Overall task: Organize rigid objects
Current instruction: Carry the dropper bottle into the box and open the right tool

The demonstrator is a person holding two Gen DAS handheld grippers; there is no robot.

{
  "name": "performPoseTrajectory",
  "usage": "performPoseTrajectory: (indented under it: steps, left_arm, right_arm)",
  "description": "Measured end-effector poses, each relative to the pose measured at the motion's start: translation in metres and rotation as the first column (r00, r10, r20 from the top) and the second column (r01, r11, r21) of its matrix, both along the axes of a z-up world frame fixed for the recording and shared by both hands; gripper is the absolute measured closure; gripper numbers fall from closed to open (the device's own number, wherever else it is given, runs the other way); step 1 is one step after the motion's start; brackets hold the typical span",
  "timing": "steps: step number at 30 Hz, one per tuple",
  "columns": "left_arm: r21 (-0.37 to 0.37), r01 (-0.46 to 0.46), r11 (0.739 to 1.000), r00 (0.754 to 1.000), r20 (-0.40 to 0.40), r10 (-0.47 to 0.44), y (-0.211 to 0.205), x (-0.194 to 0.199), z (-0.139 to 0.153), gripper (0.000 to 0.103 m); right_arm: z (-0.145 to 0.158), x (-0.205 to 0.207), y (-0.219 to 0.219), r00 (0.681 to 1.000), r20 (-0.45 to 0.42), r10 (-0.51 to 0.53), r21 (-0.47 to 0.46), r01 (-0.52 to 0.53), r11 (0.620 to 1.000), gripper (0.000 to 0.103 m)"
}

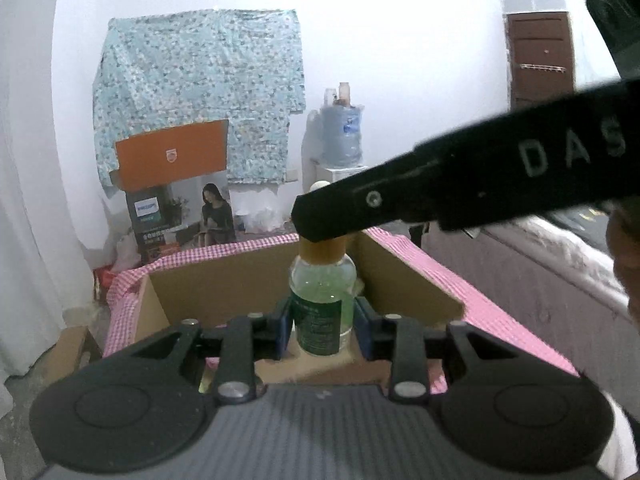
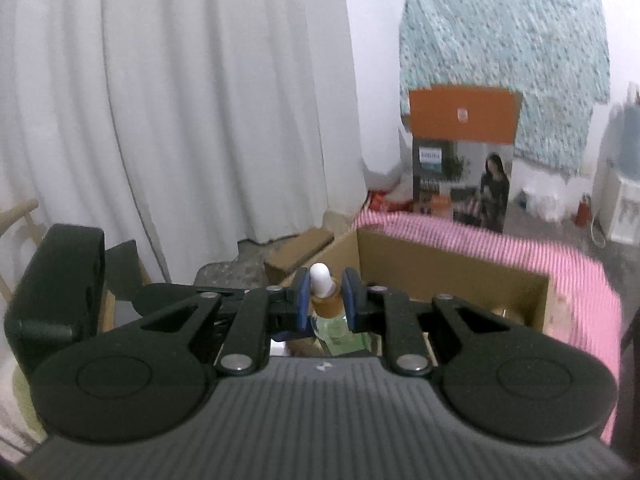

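While two grippers clamp one bottle (image 1: 322,304), left gripper (image 1: 322,326) mid-body, right gripper (image 2: 327,300) seemingly its neck, one cardboard box (image 1: 404,276).

Upright clear dropper bottle (image 1: 322,304), green liquid, tan collar.

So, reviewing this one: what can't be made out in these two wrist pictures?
- Bottle label: left wrist view, print too small and soft.
- Bottle cap: left wrist view, covered by the right tongs' arm.
- Inside of the cardboard box: both views, blocked by the tongs and bottle.
- Bottle body: right wrist view, mostly hidden behind the right tongs.
- Pink checked cloth: right wrist view, blurred.
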State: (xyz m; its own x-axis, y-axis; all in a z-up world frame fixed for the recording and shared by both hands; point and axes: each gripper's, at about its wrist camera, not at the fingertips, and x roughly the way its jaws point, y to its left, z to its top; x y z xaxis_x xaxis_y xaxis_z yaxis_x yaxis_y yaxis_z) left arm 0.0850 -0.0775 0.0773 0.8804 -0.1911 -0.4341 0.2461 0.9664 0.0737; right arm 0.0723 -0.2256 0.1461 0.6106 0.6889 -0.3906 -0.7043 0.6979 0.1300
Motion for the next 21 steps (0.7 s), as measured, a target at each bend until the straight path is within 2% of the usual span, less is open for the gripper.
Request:
performPoseTrajectory:
  steps: [4, 9, 14, 21]
  left_arm:
    - [-0.072, -0.009, 0.997, 0.995, -0.097, 0.002, 0.007, 0.039, 0.000, 0.070]
    - [-0.135, -0.050, 0.990, 0.967, -0.253, 0.014, 0.016, 0.082, -0.026, 0.070]
    - [-0.124, -0.088, 0.988, 0.937, -0.347, 0.040, 0.020, 0.106, -0.054, 0.070]
    - [-0.123, -0.119, 0.985, 0.905, -0.422, 0.056, 0.021, 0.125, -0.071, 0.070]
  right_arm:
    - [0.006, 0.039, 0.000, 0.999, -0.040, 0.008, -0.004, -0.009, 1.000, 0.087]
    - [-0.019, 0.090, 0.002, 0.985, -0.170, 0.004, -0.013, -0.006, 1.000, 0.087]
    - [-0.055, 0.122, -0.001, 0.955, -0.298, 0.011, 0.011, -0.008, 1.000, 0.087]
    - [-0.085, 0.141, 0.003, 0.933, -0.359, 0.025, 0.005, -0.025, 1.000, 0.087]
